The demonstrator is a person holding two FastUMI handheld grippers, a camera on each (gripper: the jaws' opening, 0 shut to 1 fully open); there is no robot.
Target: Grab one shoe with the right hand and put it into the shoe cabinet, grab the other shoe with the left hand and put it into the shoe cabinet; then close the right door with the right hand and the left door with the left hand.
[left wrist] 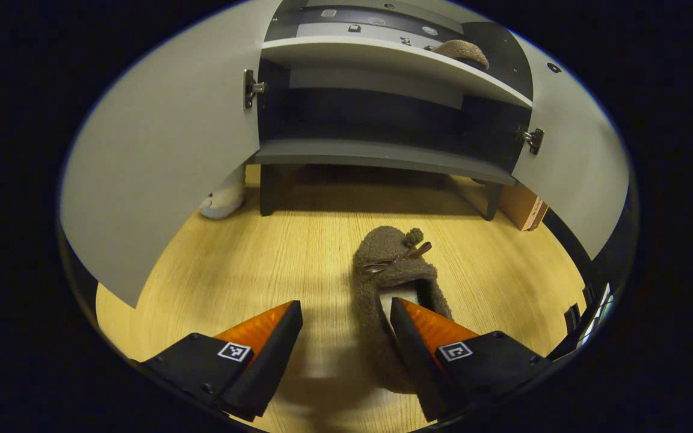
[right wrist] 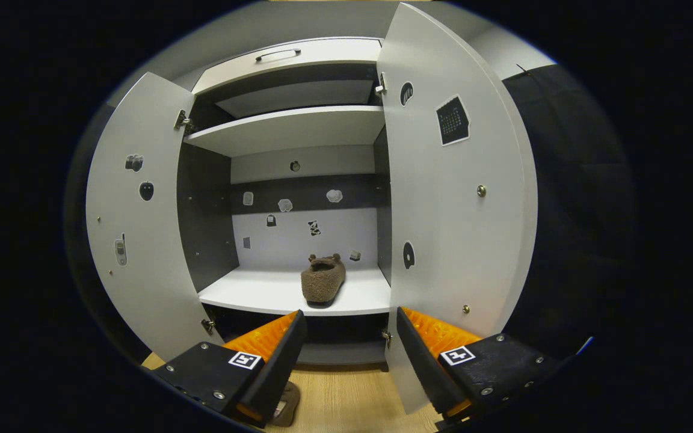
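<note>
Left gripper [left wrist: 346, 337] is what I am working with now, its fingers spread wide and coming down over the second shoe [left wrist: 391, 288], which is lying on the wooden floor [left wrist: 250, 264] in front of the shoe cabinet [left wrist: 382, 156], toe and bow pointing toward it. One finger is sitting over the shoe's opening while the other is hanging above bare floor to the side, so the fuzzy side wall is running between them; nothing is pinched yet.

I am judging this as the pick-up for the left hand. To do it well, I am aiming to drop low enough that one finger goes inside the opening and the other stays outside, then pinch the wall near the middle so the shoe is not swinging nose-down. The pile looks soft, so I am planning a firm squeeze.

Right gripper [right wrist: 349, 337] is hanging spread and empty before the cabinet, and the first shoe [right wrist: 322, 279] is resting on the middle shelf [right wrist: 250, 294], toward its right side. Both the left door [right wrist: 142, 228] and the right door [right wrist: 455, 198] are standing open, so I am intending to set this shoe to the left of the first.
</note>
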